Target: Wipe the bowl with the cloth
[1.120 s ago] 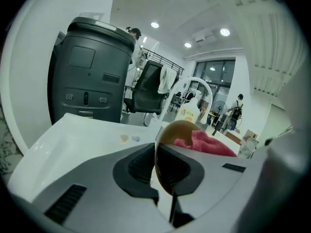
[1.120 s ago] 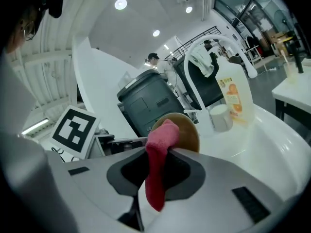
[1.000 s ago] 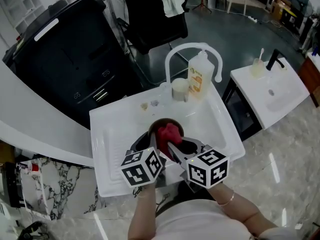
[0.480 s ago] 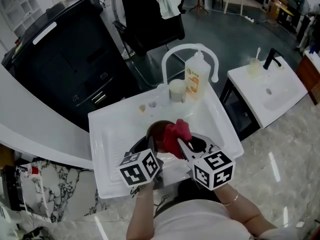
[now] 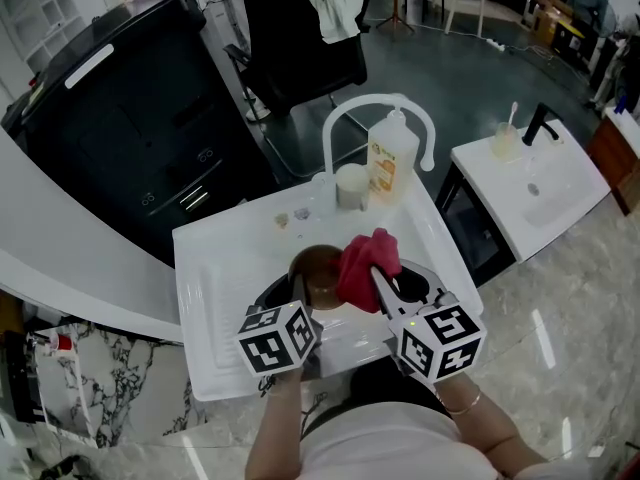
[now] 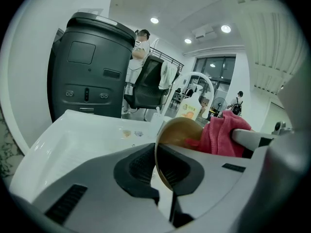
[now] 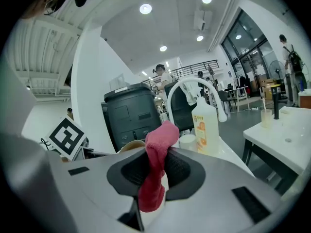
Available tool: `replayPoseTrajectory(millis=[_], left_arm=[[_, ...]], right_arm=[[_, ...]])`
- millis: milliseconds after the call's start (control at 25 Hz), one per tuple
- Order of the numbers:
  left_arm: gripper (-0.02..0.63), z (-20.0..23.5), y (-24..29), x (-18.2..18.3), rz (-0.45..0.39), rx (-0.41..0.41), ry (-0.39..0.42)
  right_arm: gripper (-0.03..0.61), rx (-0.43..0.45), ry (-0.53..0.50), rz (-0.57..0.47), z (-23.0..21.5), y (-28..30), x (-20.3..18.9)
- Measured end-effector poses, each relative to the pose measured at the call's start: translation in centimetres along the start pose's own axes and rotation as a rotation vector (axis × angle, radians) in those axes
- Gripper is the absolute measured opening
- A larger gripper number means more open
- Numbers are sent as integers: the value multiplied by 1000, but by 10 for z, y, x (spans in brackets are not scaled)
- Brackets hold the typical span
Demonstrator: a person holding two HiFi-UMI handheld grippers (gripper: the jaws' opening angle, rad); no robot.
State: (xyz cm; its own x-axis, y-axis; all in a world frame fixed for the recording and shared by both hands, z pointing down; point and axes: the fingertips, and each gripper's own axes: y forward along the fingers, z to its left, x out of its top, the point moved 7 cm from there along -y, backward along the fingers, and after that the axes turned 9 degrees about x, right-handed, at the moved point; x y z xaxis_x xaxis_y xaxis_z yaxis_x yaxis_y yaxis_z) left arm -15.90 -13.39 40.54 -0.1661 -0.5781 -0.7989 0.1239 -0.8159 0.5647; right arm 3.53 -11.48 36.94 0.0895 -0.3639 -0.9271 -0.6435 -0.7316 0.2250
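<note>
Over the sink (image 5: 215, 268): bowl (image 5: 315, 266) and cloth (image 5: 366, 264), side by side.
At the left gripper (image 6: 164, 171) tips, bowl; at the right gripper (image 7: 152, 174) tips, cloth, just right of bowl; beyond both tongs, cup (image 5: 350, 184), bottle (image 5: 386, 160) right of it, under the faucet (image 5: 378, 102) arch.

Dead centre of the frame, the brown bowl (image 5: 315, 268) is over the white sink (image 5: 215, 298), with the left tongs (image 5: 299, 290) clamped on its near rim. The right tongs (image 5: 381, 280) grip the red cloth (image 5: 362, 265), bunched against the bowl's right edge. Just behind, a soap bottle (image 5: 388, 168) and white cup (image 5: 351, 185) stand under the curved tap (image 5: 380, 103).
</note>
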Motion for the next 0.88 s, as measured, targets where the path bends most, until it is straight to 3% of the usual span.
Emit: replayPoseTrajectory(millis=[400,880], left_arm=[[26,11,13,-1,24,8,1],[27,14,57,-18,111,21,12]], right_arm=[[77,-75,-22,-97,-10,-16,18],[77,-131,-18,-146,-24,-19,25]])
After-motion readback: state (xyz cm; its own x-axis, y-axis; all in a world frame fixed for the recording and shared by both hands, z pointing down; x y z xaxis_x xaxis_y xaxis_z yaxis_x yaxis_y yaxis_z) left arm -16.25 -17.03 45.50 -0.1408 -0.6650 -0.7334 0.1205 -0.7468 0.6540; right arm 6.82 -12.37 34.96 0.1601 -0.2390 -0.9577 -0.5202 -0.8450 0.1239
